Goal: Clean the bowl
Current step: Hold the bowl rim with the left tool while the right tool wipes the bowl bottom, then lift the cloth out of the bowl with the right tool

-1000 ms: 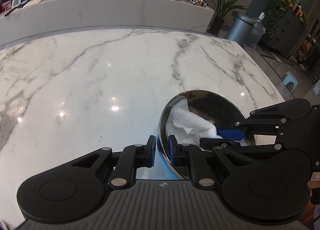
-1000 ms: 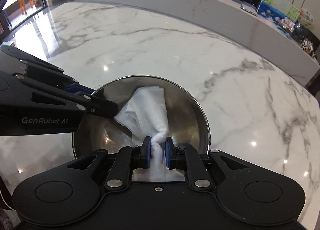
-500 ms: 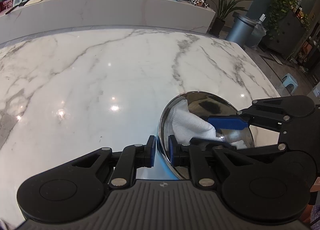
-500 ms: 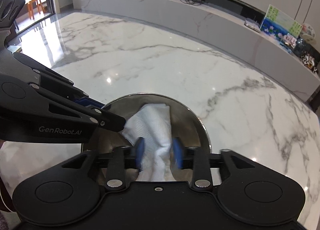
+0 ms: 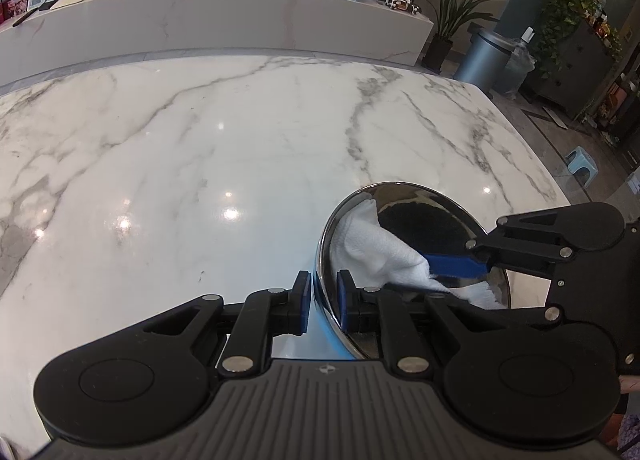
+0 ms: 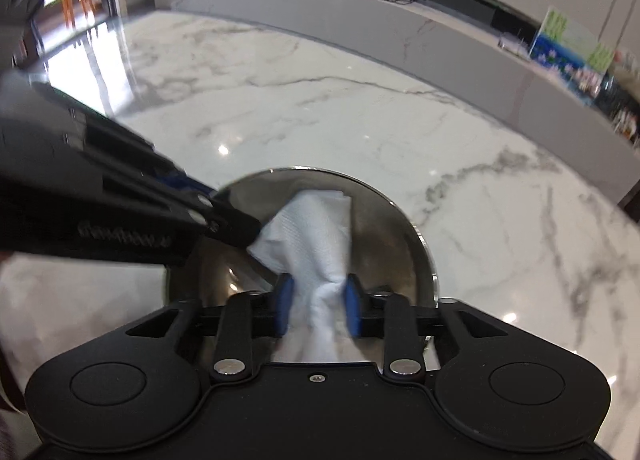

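While the left gripper (image 5: 322,302) pinches the near rim of the steel bowl (image 5: 416,216) on the marble table (image 5: 200,164), the right gripper (image 6: 318,310) has its pads spread, and the white cloth (image 6: 316,236) lies loose between them inside the bowl. If the right gripper pulls away or wipes now, I think the cloth would stay behind. A hard push could also make the smooth rim slip from the left pads.

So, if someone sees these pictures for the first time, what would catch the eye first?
Probably the shiny steel bowl near the front of the white marble table, with a white cloth lying in it. The left gripper clamps the bowl's rim. The right gripper stands open around the cloth, its blue pads on either side of the bunched fabric.
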{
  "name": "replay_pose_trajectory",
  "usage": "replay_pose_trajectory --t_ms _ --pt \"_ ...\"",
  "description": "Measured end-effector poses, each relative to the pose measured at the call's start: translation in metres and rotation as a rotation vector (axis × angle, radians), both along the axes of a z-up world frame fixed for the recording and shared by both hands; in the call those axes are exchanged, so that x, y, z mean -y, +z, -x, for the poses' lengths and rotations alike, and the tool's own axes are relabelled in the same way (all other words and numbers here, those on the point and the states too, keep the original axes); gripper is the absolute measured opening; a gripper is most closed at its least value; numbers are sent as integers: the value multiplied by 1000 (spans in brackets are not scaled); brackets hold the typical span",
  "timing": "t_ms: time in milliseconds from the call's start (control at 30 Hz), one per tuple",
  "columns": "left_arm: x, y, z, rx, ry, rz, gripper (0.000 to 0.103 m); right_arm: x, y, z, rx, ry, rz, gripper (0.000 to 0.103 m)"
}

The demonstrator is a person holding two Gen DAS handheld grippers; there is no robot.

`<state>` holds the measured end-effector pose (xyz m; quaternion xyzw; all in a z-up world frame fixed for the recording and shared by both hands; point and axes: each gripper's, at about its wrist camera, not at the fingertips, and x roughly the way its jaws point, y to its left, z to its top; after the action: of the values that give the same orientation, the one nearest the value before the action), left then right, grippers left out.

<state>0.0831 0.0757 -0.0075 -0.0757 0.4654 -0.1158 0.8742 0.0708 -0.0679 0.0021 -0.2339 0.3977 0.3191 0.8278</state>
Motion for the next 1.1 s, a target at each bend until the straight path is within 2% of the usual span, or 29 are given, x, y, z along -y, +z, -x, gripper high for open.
replay_pose_trajectory --t_ms 267,367,467,700,833,900,1000,1100 --pt "-3 0 -2 17 5 13 12 9 8 0 34 -59 -26 11" --pt "-3 1 -2 29 15 17 14 16 19 3 65 -92 -68 11" --pt "-2 2 -2 34 20 23 21 27 32 5 104 -155 -123 11" --pt "3 4 1 36 27 13 22 55 48 12 207 -307 -197 10" --pt "2 6 2 47 38 21 29 72 53 14 258 -385 -213 10" --pt "3 6 3 48 37 24 30 81 54 15 281 -422 -202 10" --pt "4 5 2 45 34 23 30 92 48 13 271 -463 -186 10" --pt "5 4 2 41 32 21 30 101 35 9 220 -497 -176 10"
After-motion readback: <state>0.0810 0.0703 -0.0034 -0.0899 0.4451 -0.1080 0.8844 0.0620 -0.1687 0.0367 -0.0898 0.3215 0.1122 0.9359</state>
